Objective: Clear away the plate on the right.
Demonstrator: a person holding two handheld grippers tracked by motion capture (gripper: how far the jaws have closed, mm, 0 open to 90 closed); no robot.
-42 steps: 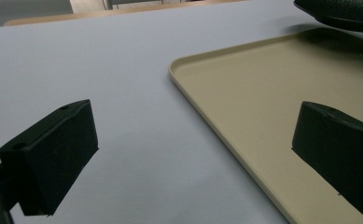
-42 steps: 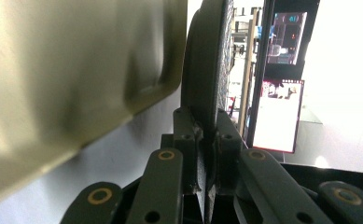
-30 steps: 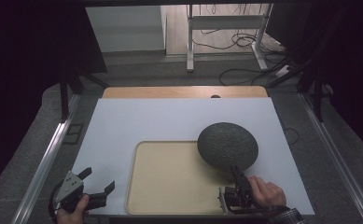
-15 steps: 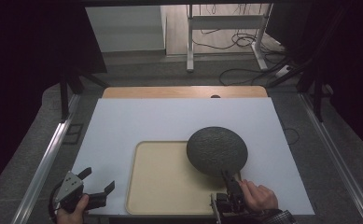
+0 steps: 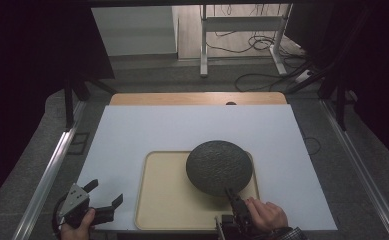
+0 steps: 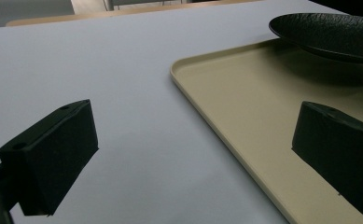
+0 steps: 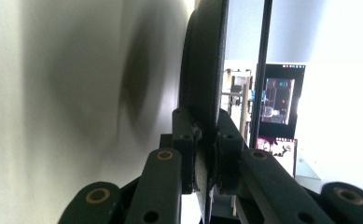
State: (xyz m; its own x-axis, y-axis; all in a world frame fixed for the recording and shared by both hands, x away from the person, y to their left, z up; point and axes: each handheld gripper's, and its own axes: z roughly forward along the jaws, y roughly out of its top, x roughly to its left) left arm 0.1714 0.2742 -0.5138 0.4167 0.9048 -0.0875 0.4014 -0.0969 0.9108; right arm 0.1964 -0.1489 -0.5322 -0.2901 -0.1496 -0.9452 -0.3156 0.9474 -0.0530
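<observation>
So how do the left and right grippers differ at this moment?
The left gripper has its fingers spread wide with nothing between them, while the right gripper is clamped on the rim of the dark plate. The left one sits over the white table beside the beige tray; the right one carries the plate above that tray. Both are hand-held at the table's near edge.
</observation>
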